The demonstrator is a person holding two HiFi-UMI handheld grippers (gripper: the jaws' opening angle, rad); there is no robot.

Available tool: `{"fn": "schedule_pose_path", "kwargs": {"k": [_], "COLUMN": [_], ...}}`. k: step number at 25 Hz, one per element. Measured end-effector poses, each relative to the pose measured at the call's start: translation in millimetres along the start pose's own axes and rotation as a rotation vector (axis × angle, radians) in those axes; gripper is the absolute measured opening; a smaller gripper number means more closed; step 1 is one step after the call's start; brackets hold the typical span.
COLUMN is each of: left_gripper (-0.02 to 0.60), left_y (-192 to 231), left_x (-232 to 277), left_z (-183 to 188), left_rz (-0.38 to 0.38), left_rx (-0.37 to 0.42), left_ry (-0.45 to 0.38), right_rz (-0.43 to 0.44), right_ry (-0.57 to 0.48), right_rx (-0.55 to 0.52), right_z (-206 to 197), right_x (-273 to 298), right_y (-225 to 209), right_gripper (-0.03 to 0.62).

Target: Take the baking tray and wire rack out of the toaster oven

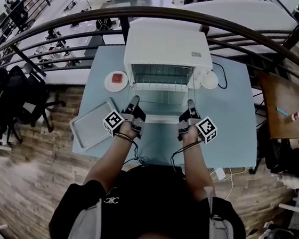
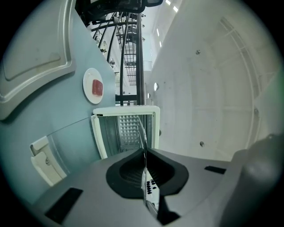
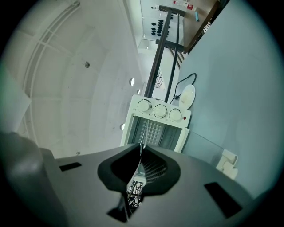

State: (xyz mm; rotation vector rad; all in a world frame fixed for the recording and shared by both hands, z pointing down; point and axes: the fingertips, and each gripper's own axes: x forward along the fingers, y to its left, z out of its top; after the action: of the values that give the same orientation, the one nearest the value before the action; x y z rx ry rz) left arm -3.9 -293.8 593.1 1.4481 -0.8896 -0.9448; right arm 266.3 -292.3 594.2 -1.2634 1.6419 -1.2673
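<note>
The white toaster oven [image 1: 168, 51] stands at the back of the pale blue table [image 1: 229, 125] with its glass door [image 1: 160, 117] folded down flat. The wire rack [image 1: 162, 93] sticks partly out of the oven mouth, level. My left gripper [image 1: 134, 99] is shut on its left front edge and my right gripper [image 1: 190, 104] is shut on its right front edge. In both gripper views the rack shows edge-on as a thin line [image 2: 144, 142] [image 3: 141, 148] pinched between the jaws. The grey baking tray [image 1: 91, 124] lies on the table to the left of the oven.
A white plate [image 1: 116, 80] with a red piece sits left of the oven. A white round object [image 1: 210, 80] and a black cable [image 1: 222, 76] lie to the oven's right. A curved dark railing [image 1: 255, 40] runs behind the table. A wooden table [image 1: 285, 105] stands at the right.
</note>
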Motion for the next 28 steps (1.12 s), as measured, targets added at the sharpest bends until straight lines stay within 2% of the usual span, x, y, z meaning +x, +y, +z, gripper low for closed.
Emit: {"fn": "schedule_pose_path", "kwargs": {"k": [4,16,19,22,28], "left_gripper": [0.017,0.017,0.017,0.017,0.017], "left_y": [-2,-5,-8,-21,-20], "left_x": [-10,-39,-55,-65,-115], "left_z": [-2,-16,-7,-1,24], "left_rz": [0.010,0.013,0.003,-0.043,-0.003], "left_rx": [0.023,0.018,0.014,0.001,0.046], "left_ry": [0.017,0.041,0.022,-0.004,-0.069], "right_rz": [0.001,0.009,0.017,0.018,0.052], "right_ry": [-0.006,0.004,0.022,0.042,0.114], "right_rx": [0.000,-0.018,-0.027,-0.022,-0.026], "right_z": [-4,-11,-24,-36,-79], "right_x": [-12,-37,-38,-38,-39], "right_y": [4,9,16,19,34], "right_gripper": [0.012,0.012,0.012,0.015,0.015]}}
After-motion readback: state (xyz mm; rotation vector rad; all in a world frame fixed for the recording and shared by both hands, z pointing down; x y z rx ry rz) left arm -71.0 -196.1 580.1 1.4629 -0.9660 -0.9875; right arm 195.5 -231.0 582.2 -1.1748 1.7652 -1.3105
